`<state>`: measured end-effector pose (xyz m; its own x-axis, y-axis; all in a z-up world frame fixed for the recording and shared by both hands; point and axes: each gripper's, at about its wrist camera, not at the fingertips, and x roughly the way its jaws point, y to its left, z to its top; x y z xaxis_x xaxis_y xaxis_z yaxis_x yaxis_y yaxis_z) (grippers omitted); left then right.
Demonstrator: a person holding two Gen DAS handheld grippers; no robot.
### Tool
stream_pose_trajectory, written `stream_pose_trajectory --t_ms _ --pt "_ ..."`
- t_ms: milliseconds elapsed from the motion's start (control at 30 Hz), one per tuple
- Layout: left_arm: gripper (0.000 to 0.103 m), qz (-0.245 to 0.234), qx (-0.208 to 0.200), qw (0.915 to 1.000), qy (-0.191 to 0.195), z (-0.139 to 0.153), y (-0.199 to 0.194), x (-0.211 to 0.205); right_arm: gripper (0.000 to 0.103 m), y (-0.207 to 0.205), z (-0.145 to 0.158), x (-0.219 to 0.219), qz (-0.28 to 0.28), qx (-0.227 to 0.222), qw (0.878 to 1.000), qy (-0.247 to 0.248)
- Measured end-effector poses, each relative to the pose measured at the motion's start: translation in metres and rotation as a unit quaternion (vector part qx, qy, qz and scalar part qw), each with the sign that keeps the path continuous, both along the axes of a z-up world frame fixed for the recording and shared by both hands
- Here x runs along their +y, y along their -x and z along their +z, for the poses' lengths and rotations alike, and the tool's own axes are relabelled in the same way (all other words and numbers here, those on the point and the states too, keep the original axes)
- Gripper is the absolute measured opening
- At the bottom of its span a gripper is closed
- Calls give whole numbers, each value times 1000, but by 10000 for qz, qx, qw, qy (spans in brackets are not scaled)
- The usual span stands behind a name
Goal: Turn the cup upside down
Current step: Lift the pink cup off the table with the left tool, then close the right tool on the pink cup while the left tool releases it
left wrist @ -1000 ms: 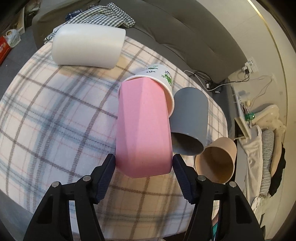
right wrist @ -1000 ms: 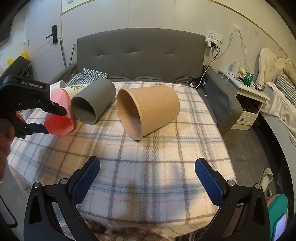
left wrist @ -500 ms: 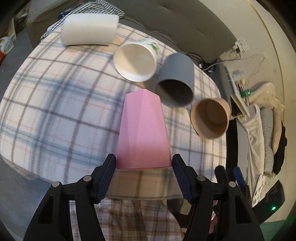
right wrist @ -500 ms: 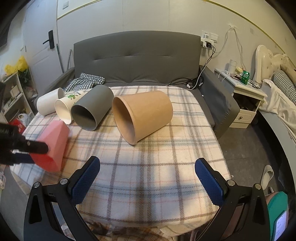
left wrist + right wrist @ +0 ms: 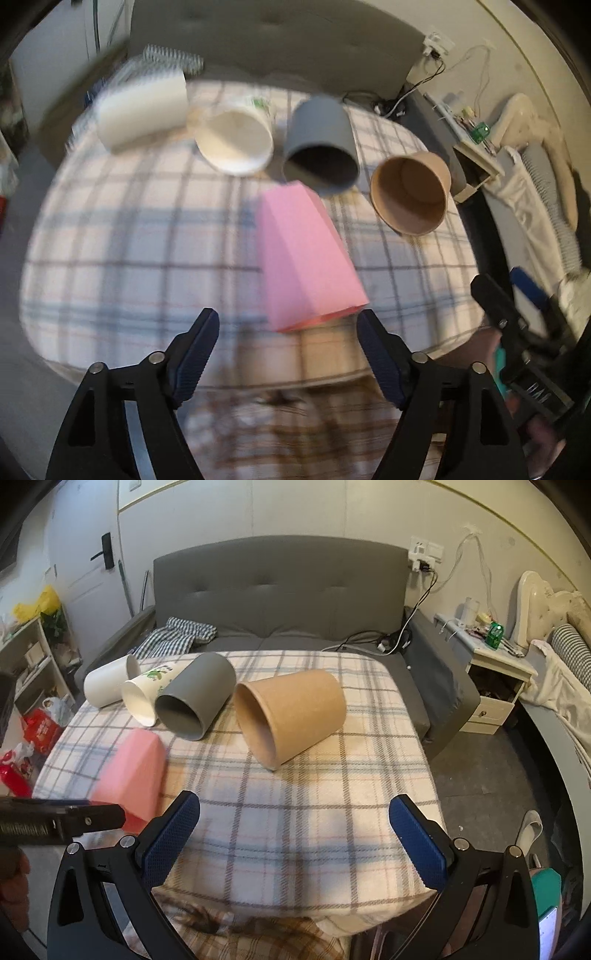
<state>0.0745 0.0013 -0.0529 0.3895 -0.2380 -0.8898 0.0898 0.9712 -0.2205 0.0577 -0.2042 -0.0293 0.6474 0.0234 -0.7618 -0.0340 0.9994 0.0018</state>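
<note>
A pink faceted cup (image 5: 303, 258) stands mouth-down, tilted, near the front left of the plaid-covered table (image 5: 129, 240). It also shows in the right wrist view (image 5: 133, 775). My left gripper (image 5: 288, 339) is open, its fingers apart from the cup's rim on both sides. My right gripper (image 5: 291, 823) is open and empty above the table's front edge. A white cup (image 5: 107, 685), a printed paper cup (image 5: 146, 696), a grey cup (image 5: 197, 699) and a brown cup (image 5: 291, 716) lie on their sides in a row.
A grey sofa (image 5: 280, 590) stands behind the table. A nightstand (image 5: 491, 679) with clutter and cables is at the right. A shelf and red bags (image 5: 37, 727) are at the left. A slipper (image 5: 528, 830) lies on the floor.
My left gripper has opened and let go of the pink cup, which now rests mouth-down on the table. The left view has tilted up and blurred. The right gripper has hardly moved.
</note>
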Motion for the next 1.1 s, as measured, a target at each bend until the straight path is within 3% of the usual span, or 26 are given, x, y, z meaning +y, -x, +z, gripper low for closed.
stream_pose_trajectory --t_ms 133,267,400,567,800,1100 --pt "82 143 -724 9964 -424 22 12 21 103 -4 13 16 164 188 9997 33" --pt "86 477 -1516 9822 -1001 37 21 49 103 -15 27 42 406 392 9984 62" --pt "90 854 -1937 9699 -1205 39 23 79 103 -35 35 73 651 649 9956 153" --pt "91 1302 -1912 9658 -1171 27 19 111 103 -73 28 107 865 1378 9867 -67" --pt "91 1650 -1552 9695 -940 0 12 141 103 -119 -14 143 1027 2398 9652 207" --pt "91 1754 -1317 9724 -794 -18 10 147 83 -149 -58 158 986 3126 9446 168"
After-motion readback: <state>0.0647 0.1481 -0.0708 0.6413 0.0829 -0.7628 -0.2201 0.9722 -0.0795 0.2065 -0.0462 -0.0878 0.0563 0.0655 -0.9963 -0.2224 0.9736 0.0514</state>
